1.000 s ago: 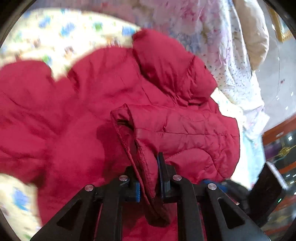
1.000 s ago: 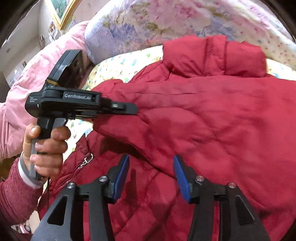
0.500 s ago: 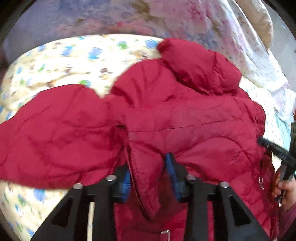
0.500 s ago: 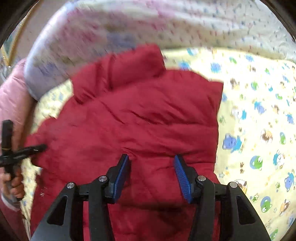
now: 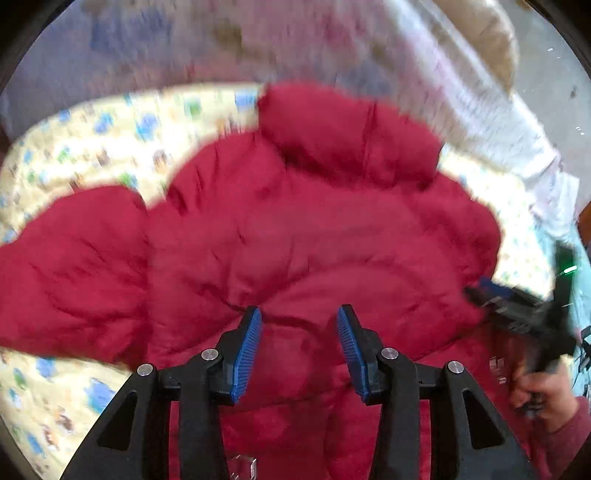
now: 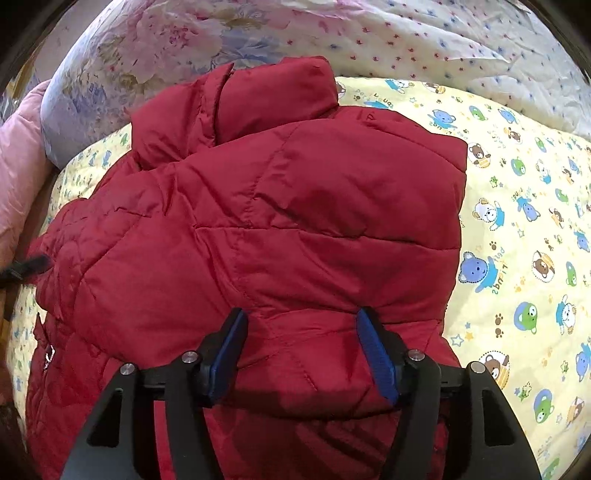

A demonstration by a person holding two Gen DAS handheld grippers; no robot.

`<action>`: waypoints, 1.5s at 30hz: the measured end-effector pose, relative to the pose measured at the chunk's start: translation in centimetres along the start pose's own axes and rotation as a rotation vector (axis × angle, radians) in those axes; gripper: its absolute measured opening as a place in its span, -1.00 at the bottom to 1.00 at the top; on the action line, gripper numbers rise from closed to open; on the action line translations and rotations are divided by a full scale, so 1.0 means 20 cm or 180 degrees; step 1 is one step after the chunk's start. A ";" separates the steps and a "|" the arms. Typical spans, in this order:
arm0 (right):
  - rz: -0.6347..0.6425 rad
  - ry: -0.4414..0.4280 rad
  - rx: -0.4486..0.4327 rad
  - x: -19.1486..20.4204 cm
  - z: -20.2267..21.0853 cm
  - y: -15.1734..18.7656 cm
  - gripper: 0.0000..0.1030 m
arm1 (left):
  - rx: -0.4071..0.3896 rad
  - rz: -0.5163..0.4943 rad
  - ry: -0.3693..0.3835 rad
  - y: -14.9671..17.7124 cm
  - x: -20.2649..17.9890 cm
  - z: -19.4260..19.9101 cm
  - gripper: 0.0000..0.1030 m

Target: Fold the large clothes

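Both jaws apart, empty: left gripper (image 5: 299,350) has dropped the sleeve; right gripper (image 6: 301,354) is opening.
Sleeve now lies across the red jacket (image 6: 280,221); next fold can start.

A bedroom in a home, seen over a made bed.
The surface is a mattress covered by a pale yellow sheet (image 6: 517,206) printed with cartoon bears, stars and paw prints, a pattern typical of household bedding. Along its far side lies a bunched white quilt (image 6: 424,40) with small red and blue sprigs and large pink and lilac flowers, and a pink padded cover (image 6: 18,162) is heaped at the left edge. A beige cushion (image 5: 491,33) rests beyond the quilt in the left wrist view. A red quilted jacket (image 6: 295,206), everyday clothing, is spread across the sheet. No workbench or industrial fittings appear.
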State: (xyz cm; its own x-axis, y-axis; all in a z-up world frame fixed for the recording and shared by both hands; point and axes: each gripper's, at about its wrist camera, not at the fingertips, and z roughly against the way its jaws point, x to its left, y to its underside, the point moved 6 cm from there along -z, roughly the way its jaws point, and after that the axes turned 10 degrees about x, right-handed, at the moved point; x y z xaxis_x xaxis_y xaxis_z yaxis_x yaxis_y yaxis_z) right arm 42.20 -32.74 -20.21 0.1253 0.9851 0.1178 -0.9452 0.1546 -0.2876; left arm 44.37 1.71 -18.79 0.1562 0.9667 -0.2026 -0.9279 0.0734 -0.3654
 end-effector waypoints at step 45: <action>0.0350 -0.0137 -0.0194 0.31 0.28 0.13 0.37 | -0.0239 0.0359 0.0186 0.23 0.17 0.19 0.38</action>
State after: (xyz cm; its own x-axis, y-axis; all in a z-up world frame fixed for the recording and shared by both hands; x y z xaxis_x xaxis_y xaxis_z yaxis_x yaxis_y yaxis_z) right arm 38.92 -26.72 -14.96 0.0075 0.9924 0.1225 -0.9323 0.0513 -0.3581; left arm 39.36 6.20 -17.79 0.0737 0.9517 -0.2979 -0.9131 -0.0557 -0.4038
